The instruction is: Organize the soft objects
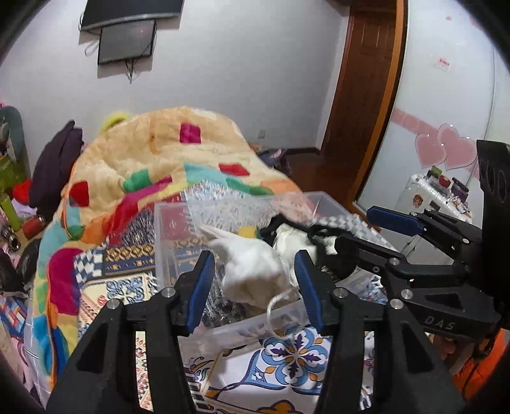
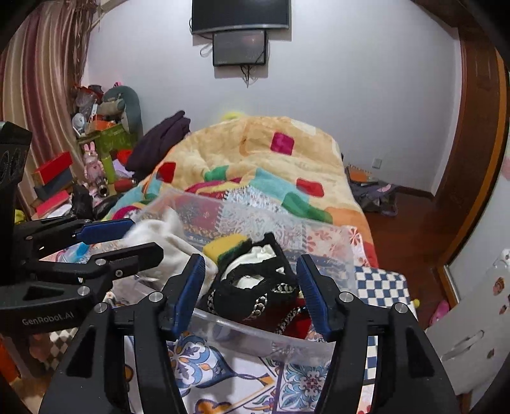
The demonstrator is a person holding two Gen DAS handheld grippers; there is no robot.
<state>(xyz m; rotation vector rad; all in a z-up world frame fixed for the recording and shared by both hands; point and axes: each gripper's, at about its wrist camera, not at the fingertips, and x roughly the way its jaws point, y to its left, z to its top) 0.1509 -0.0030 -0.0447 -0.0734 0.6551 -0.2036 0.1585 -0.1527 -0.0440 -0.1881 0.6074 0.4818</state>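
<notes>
The left hand-held gripper (image 1: pixel 255 286) hangs with fingers apart over the clear plastic bin (image 1: pixel 178 216) on the bed, a white soft cloth (image 1: pixel 251 270) inside between them. Right of it, the right hand-held gripper (image 2: pixel 251 289) gapes above a black-trimmed item (image 2: pixel 255 280).

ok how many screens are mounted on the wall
2. A large dark screen sits high on the far wall, and a smaller screen hangs directly beneath it. None elsewhere in view.

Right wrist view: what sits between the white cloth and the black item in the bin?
A yellow-green sponge, wedged between the white cloth and black item inside the bin.
</notes>
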